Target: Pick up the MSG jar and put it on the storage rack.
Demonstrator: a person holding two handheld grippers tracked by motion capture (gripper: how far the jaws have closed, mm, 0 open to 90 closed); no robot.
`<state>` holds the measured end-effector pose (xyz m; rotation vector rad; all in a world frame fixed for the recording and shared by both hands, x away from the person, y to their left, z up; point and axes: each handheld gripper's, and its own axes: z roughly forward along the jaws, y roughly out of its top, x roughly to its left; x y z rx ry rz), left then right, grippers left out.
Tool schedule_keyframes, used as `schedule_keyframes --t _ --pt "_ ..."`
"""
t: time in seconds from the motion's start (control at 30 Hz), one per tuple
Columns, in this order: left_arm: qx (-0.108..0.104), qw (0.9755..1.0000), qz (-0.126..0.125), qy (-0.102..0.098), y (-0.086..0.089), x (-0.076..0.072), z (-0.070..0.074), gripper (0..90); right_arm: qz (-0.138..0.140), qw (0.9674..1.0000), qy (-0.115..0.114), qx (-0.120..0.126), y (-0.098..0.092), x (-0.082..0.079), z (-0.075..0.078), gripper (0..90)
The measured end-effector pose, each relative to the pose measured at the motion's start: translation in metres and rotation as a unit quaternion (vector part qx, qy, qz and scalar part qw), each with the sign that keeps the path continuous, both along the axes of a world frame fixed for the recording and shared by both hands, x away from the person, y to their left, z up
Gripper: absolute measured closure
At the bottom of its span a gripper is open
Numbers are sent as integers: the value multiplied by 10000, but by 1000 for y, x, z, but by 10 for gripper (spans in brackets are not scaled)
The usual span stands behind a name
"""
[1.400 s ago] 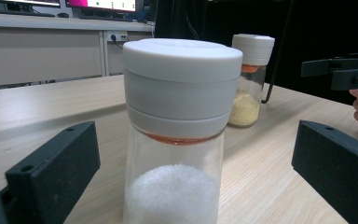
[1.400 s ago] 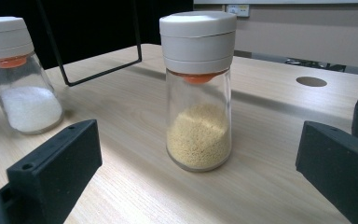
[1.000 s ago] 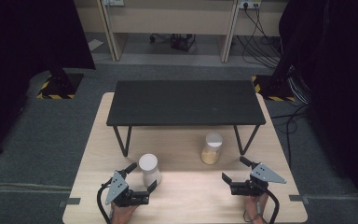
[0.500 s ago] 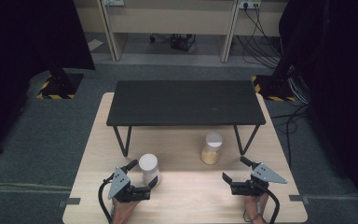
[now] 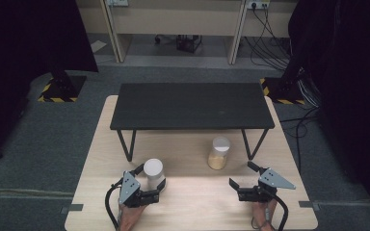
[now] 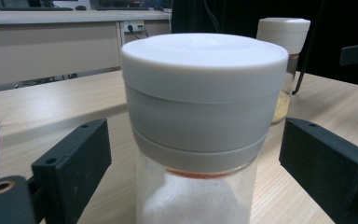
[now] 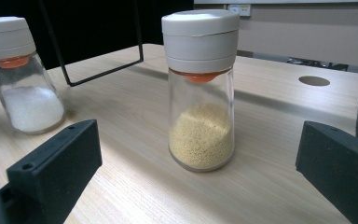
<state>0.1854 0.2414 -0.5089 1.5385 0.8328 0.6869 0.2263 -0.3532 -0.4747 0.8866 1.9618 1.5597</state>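
White-grain jar sits near-left on the table, between the jaws of the left gripper. Jaws have just been closing, gaps still visible either side, pads not pressing. Jar: clear glass, tapered, smooth white round cap, orange insert under it. Yellow-grain jar, same build, stands right of centre, just ahead of the right gripper, whose jaws are wide apart with nothing in them. Table: pale wood-grain laminate. Black matte shelf on thin wire legs at the far side. Grey carpet, cables beyond.
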Motion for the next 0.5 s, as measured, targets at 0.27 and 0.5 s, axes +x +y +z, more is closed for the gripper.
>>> schedule_keyframes --t 0.27,0.5 --pt "-24 10000 60 55 -4 4 3 193 21 10000 3 1 0 1 0 2" --pt "119 9999 0 86 -4 6 11 342 28 10000 -2 -5 0 1 0 2"
